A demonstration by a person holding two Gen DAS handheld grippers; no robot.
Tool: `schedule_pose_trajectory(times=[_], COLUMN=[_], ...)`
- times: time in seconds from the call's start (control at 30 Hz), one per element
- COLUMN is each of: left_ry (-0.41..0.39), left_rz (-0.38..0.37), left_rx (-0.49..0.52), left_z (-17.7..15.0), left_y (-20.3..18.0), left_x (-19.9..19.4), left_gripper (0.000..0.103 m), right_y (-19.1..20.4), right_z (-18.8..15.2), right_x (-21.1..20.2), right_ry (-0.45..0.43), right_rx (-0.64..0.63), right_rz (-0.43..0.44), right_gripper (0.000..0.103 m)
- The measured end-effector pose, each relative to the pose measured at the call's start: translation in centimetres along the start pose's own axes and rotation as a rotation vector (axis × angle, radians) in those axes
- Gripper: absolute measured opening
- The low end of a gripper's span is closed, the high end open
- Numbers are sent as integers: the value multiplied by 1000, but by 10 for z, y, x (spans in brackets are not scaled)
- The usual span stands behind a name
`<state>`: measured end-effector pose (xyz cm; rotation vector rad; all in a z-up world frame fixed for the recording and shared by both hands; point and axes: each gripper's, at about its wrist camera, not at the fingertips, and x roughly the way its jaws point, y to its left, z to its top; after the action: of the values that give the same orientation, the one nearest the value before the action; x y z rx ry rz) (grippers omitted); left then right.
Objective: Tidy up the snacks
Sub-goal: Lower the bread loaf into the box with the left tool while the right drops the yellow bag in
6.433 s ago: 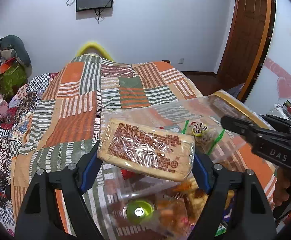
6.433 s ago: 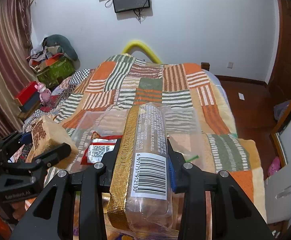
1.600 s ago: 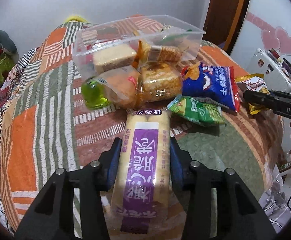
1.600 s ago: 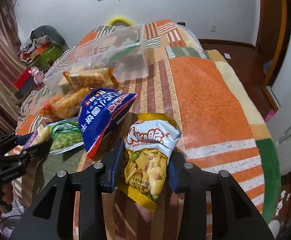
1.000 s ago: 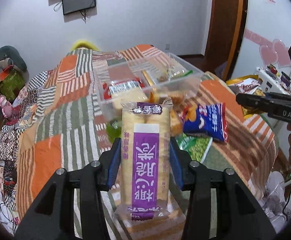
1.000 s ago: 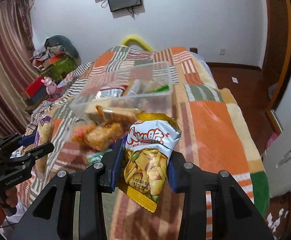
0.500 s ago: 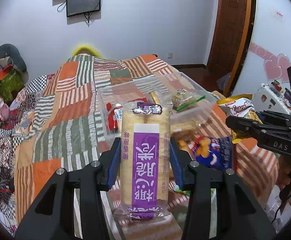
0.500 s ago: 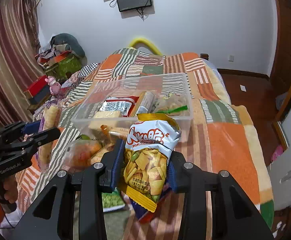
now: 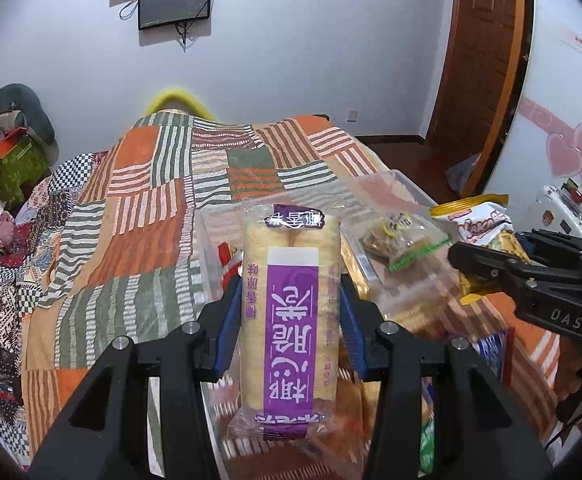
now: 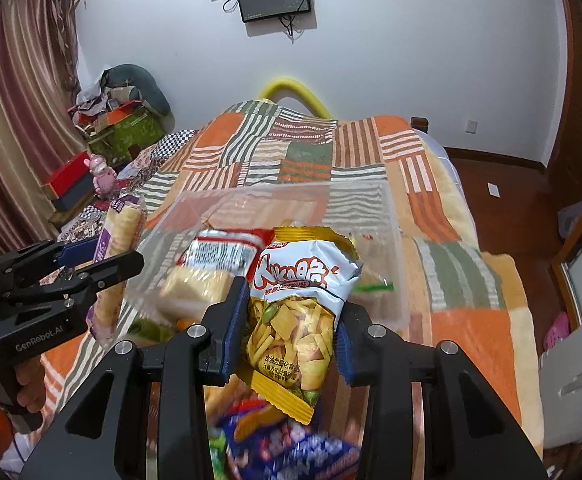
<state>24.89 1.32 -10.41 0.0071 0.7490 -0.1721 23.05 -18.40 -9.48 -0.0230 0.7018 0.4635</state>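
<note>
My left gripper [image 9: 289,316] is shut on a long rice cracker pack with a purple label [image 9: 291,320], held up over the near end of the clear plastic box [image 9: 411,188]. It also shows in the right wrist view [image 10: 117,248]. My right gripper [image 10: 291,320] is shut on a yellow and white chip bag [image 10: 299,304], held above the box [image 10: 391,216]. The chip bag also shows in the left wrist view [image 9: 479,220]. The box holds a red and white packet [image 10: 223,252], a pale cake pack [image 10: 195,284] and a small bag with a green strip [image 9: 403,240].
The box sits on a bed with an orange, green and striped patchwork quilt [image 9: 139,216]. A blue snack bag [image 10: 291,444] and a green one [image 9: 427,444] lie below the grippers. Clutter is piled at the left [image 10: 123,120]. A wooden door [image 9: 483,60] stands at the right.
Both grippers have risen and moved forward with their packs, from over the loose snacks to above the box. The box now appears closer and lower.
</note>
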Motion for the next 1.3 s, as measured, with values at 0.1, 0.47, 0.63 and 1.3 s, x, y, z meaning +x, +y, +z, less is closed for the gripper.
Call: schedule_pose_trajectory(times=[0.1,0.47,0.63,1.3], left_ry=[4,18,28,14], left_rz=[4,-17,-20,4], left_rx=[-5,5,-23,-5], left_z=[9,36,35,14], left_y=[2,2,5,23], left_x=[11,47,60,17], left_gripper=[45,45,46,71], right_y=[1,10,7,-6], right_z=[8,16,14,12], right_x=[10,41,54,5], right_ry=[6,45,97,14], right_rx=[-11,-54,-36,-21], right_rz=[0,4,15,-35], right_gripper=[35,35,37,71])
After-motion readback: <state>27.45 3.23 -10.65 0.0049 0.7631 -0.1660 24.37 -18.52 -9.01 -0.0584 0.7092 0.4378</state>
